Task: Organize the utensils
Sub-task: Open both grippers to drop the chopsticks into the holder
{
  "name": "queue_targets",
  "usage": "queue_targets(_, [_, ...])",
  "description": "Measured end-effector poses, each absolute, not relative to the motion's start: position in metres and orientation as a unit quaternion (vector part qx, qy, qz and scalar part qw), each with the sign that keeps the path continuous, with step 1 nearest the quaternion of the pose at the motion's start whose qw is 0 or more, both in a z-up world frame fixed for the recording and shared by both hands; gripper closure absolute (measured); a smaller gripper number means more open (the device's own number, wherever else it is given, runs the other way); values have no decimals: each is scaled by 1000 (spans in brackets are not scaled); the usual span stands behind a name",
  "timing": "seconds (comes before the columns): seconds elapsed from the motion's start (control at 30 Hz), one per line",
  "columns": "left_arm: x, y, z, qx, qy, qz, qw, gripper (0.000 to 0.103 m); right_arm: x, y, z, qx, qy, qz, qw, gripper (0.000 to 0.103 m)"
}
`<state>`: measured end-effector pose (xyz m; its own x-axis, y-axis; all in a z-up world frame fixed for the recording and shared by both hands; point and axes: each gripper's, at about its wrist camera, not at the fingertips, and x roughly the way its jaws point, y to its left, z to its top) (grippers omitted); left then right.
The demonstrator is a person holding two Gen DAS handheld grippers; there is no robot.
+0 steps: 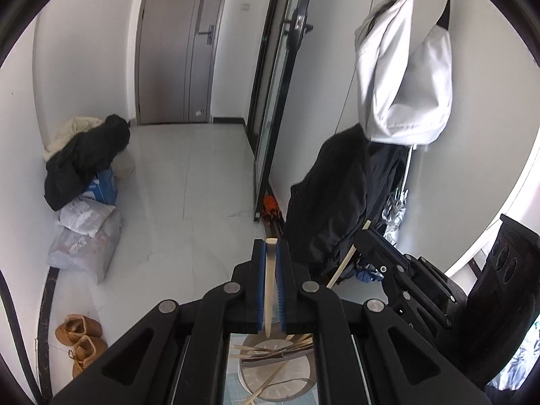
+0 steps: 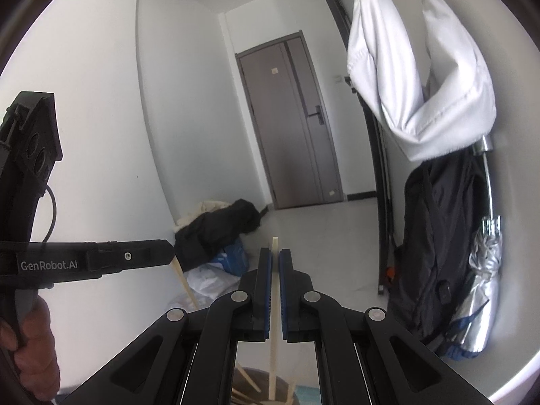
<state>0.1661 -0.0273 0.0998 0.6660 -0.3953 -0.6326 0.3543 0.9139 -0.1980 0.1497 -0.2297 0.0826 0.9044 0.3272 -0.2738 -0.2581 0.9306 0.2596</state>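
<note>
Two handheld grippers each clamp one pale chopstick and point down a hallway. Nearest in the left wrist view, the left gripper has its blue-padded jaws pressed against both sides of a flat, cream-coloured left chopstick, whose squared tip reaches just past the fingertips. Below that gripper, seen through the gap in its frame, more loose chopsticks lie crossed in a round grey container that rests on a blue tiled surface. To the right in the same view, the right gripper appears from the side, with a right chopstick slanting down out of it.

In the right wrist view, the right gripper has its jaws nearly together around that thin stick, which stands close to upright and runs down into a dim round container where other sticks lean. At the left edge, a hand holds the handle of the left gripper, a stick poking down from its tip.

Farther off, brown shoes sit on the pale floor by the left wall, then plastic bags and a pile of dark clothing. On the right wall hang a black jacket, a silver umbrella and a white bag. A grey door closes the far end.
</note>
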Motion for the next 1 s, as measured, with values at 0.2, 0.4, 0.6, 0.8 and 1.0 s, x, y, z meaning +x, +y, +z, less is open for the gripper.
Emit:
queue_targets(0.2, [177, -32, 88, -33, 371, -208, 905, 101, 148, -230, 65, 115, 167, 159, 966, 99])
queue_targets(0.4, [178, -35, 75, -35, 396, -227, 889, 101, 144, -226, 54, 112, 183, 166, 962, 99])
queue_targets(0.6, [177, -31, 59, -29, 440, -225, 869, 80, 132, -226, 35, 103, 220, 183, 953, 97])
queue_targets(0.8, [152, -5, 77, -66, 389, -171, 903, 35, 106, -240, 35, 105, 228, 163, 954, 76])
queue_targets(1.0, [121, -10, 85, -35, 365, -121, 923, 24, 76, -249, 47, 108, 221, 145, 959, 64])
